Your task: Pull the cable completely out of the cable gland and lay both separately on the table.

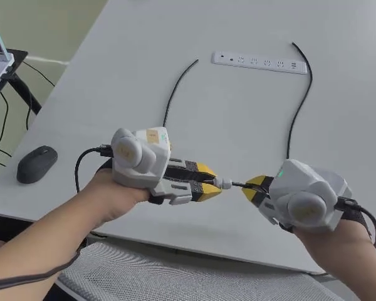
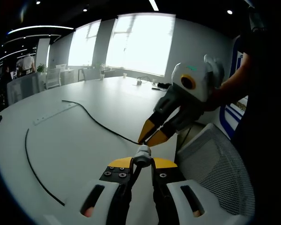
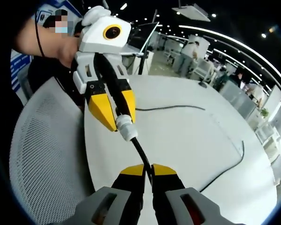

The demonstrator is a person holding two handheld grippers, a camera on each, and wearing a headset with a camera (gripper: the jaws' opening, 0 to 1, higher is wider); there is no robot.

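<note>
Left gripper [image 1: 214,182] pinched the white gland [image 1: 224,183]; right gripper [image 1: 249,187] clamped the black cable [image 3: 140,152] just beside it, above the table [image 1: 238,113] edge.

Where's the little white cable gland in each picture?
Head view: the cable gland sits low in the middle, at the yellow tips of the left gripper.
Left gripper view: bottom middle, pinched between that gripper's own fingers.
Right gripper view: just left of centre, at the left gripper's tip.
Shared landmark: the black cable running from the gland to the right gripper.
</note>
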